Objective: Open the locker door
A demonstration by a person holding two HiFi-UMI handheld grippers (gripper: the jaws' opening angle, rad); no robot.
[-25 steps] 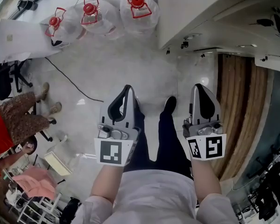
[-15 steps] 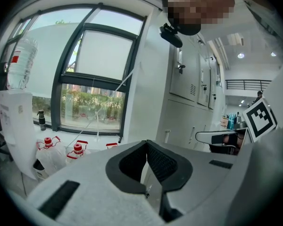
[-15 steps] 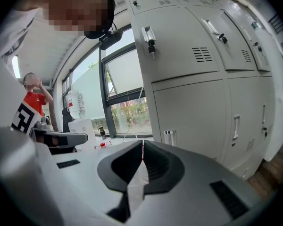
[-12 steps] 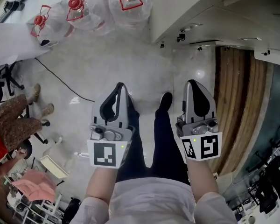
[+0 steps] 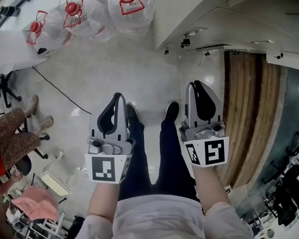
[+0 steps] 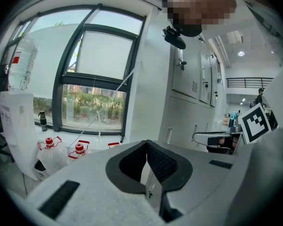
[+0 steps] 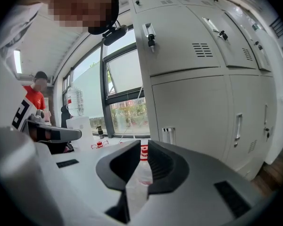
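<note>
The white lockers stand ahead and to the right in the right gripper view, all doors shut. An upper door has a key lock, and the lower doors carry vertical handles. From the left gripper view the lockers lie further to the right. In the head view their top shows above both grippers. My left gripper and right gripper are held side by side over the person's legs. Both are shut, hold nothing and are well short of the doors.
Three big water bottles with red caps stand on the pale floor by the window wall, and a water dispenser is at the left. A bystander's legs and a floor cable are at the left. A wooden strip runs along the right.
Both grippers have sunk slightly, still side by side, and the head view has drifted so the bottles and lockers sit further left. The jaws stay as they were.
</note>
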